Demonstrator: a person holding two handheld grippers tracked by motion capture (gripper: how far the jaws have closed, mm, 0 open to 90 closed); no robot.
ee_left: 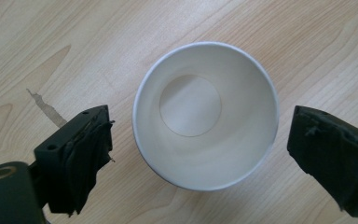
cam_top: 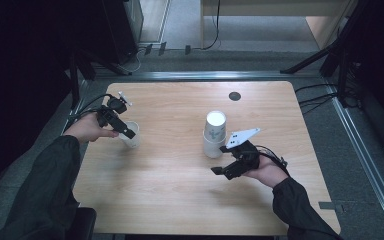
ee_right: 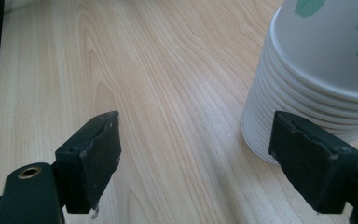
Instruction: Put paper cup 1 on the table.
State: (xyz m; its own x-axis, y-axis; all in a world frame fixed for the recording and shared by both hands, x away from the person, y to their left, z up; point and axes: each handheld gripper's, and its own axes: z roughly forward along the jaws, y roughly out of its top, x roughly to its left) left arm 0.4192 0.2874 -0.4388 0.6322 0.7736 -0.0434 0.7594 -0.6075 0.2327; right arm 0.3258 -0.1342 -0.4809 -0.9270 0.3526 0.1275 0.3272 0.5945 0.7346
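Note:
A single white paper cup stands upright on the wooden table near its left edge. In the left gripper view I look straight down into this cup. My left gripper is open around it, one jaw on each side, and a strip of table shows between each pad and the rim. In the high view the left gripper hangs over the cup. A stack of upside-down white cups stands mid-table. My right gripper sits just in front of the stack, open and empty. In the right gripper view the stack rises behind the right-hand jaw of the gripper.
A dark round cable hole sits in the table near its far edge. Cables trail off the left side toward black stands. Bare wood lies between the two hands and along the front edge.

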